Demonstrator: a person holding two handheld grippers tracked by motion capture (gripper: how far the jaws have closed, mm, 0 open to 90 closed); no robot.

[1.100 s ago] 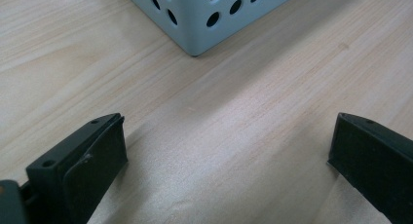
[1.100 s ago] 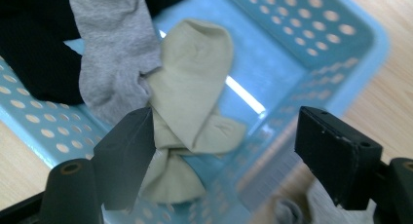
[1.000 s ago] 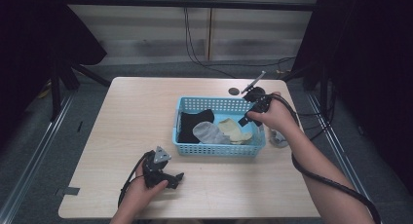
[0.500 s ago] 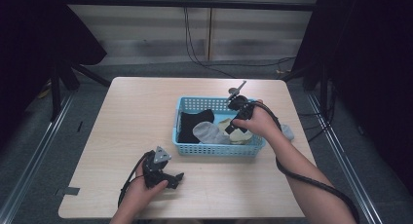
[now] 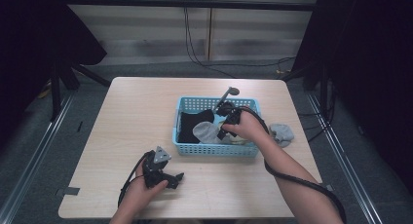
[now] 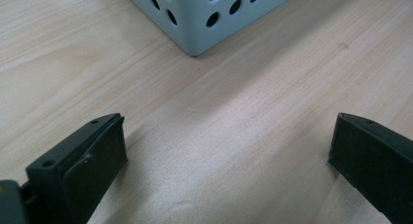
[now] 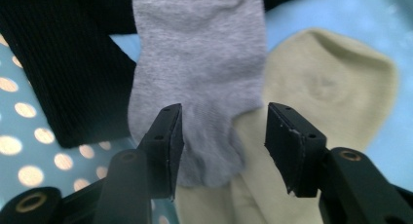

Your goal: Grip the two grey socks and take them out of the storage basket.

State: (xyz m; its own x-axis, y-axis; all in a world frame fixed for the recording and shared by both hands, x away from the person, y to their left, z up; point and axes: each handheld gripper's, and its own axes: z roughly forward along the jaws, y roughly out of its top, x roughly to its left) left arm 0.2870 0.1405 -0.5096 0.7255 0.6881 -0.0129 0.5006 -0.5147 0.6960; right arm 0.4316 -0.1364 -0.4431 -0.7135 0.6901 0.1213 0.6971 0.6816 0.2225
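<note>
Basket [image 5: 214, 148], frame centre: one black sock [image 7: 63, 63], one grey sock [image 7: 199, 63], one cream sock [image 7: 331, 87] | second grey sock [image 5: 281, 134] on bench [image 5: 136, 117], right | your right gripper [image 7: 221, 136]: jaws closing, half-wide around grey sock toe | left gripper [image 6: 226, 151]: jaws wide, empty | no writing legible

1. Overhead light brightens the table [image 5: 146, 117]; the room around sits dark.
2. Soft shadows under both close views' jaws.
3. Grey sock [image 7: 199, 63] slightly blurred; nearest jaws soft.

Right tongs [image 5: 222, 128] over grey sock [image 5: 206, 131] in basket [image 5: 214, 148].
</note>
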